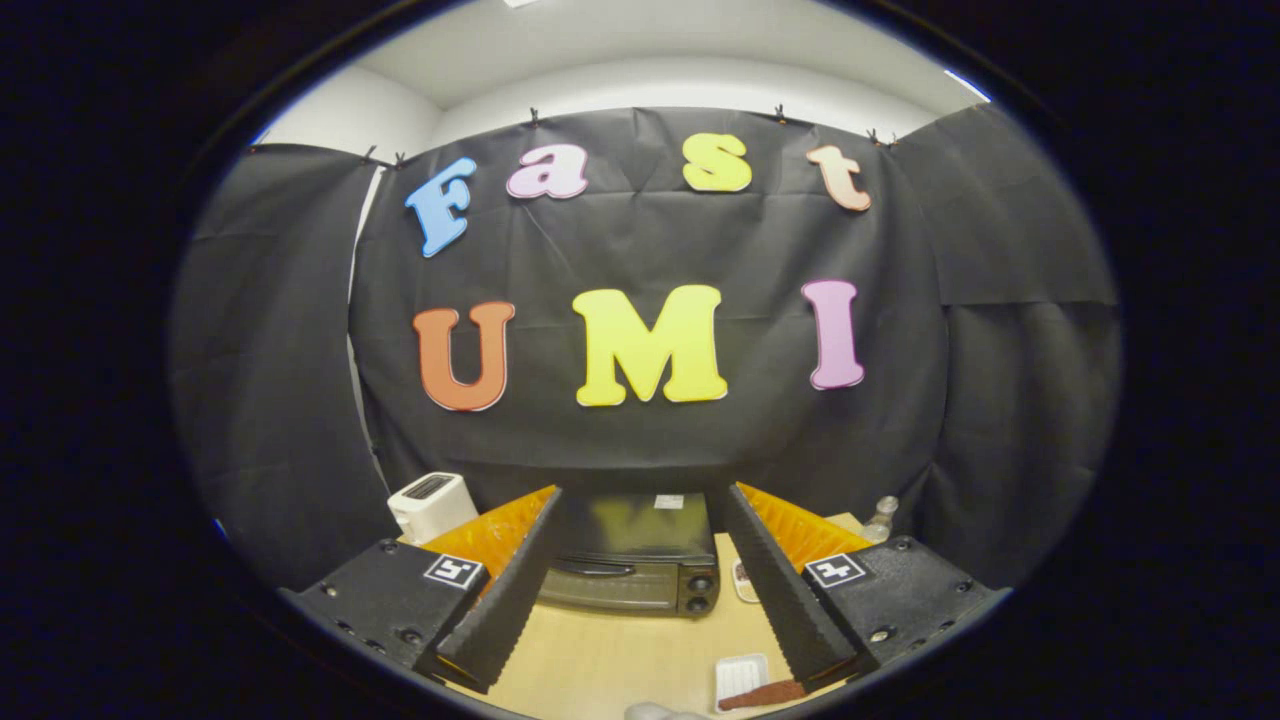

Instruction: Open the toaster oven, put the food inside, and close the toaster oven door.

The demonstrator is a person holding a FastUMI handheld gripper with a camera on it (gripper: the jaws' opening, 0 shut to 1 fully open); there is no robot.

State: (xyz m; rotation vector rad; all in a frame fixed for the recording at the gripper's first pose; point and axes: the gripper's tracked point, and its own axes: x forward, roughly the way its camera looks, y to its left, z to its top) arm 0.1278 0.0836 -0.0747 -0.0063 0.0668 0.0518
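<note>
As the toaster oven (630, 560) door is shut, the gripper (640, 500) hangs back, jaws released; the food (765, 693) waits near.

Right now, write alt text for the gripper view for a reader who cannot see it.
The open gripper is raised above a wooden table, its fingers framing a closed black toaster oven beyond them. A white toaster stands beside the oven, and a white tray with a brown piece of food lies near one finger.

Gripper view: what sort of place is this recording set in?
Likely a staged recording booth: black cloth wall, wooden table with toaster oven between the open claw fingers, white toaster beside it.
</note>
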